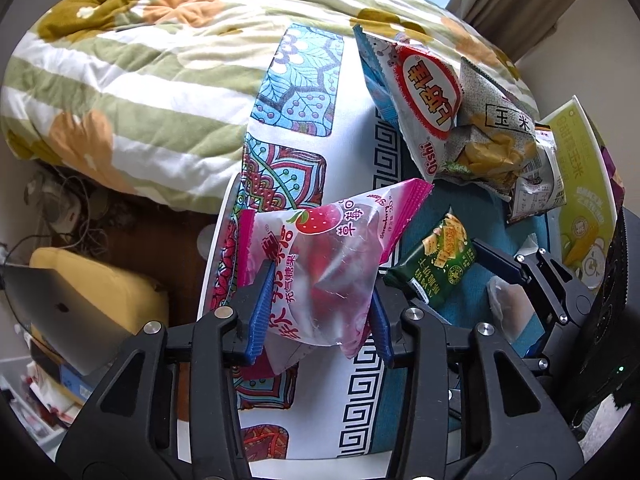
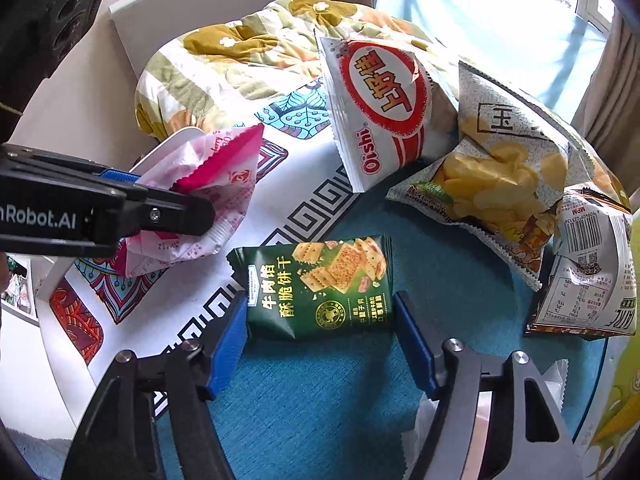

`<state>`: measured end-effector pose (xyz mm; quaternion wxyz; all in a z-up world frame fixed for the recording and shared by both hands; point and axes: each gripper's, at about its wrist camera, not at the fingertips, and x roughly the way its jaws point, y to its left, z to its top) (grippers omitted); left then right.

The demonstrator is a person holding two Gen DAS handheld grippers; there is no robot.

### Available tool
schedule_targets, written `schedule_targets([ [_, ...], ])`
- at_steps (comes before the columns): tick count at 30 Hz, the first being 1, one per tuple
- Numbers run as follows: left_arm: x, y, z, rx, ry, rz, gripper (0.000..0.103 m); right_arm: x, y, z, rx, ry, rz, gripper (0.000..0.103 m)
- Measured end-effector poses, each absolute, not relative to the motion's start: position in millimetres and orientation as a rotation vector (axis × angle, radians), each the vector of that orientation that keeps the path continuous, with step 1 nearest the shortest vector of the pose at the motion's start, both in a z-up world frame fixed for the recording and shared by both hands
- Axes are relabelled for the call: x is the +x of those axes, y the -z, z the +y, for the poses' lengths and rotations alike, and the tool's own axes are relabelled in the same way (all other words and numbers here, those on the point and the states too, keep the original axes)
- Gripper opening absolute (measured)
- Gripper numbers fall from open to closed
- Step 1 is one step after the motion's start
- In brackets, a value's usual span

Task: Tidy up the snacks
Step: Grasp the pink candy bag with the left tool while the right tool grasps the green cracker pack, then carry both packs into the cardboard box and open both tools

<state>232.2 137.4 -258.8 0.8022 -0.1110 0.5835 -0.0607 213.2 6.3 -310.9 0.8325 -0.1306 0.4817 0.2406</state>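
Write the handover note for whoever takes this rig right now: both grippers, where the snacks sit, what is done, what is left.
Left gripper: shut on the pink strawberry candy bag, held up over the patterned cloth.
Right gripper: fingers on either side of the green cracker packet, which lies flat on the teal mat; whether the pads touch it yet I cannot tell.
Behind them: Oishi bag leaning up, corn chip bag beside it, barcode packet at the right edge.
Done: candy bag picked up.
Left: grip and lift the crackers, place both, then sort the remaining three bags.
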Motion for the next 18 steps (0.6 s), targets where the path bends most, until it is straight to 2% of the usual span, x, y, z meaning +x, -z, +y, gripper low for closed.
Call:
schedule_targets([
  [9, 229.9, 208.6, 124.2, -0.202, 0.225, 1.17, 0.038, 204.0, 263.9, -11.6, -0.192, -0.426, 0.977, 0.065],
  [18, 242.5, 135.9, 65.7, -0.097, 0.413, 1.042, 0.038, 182.5, 182.1, -65.0, -0.06, -0.234, 0.892, 0.065],
])
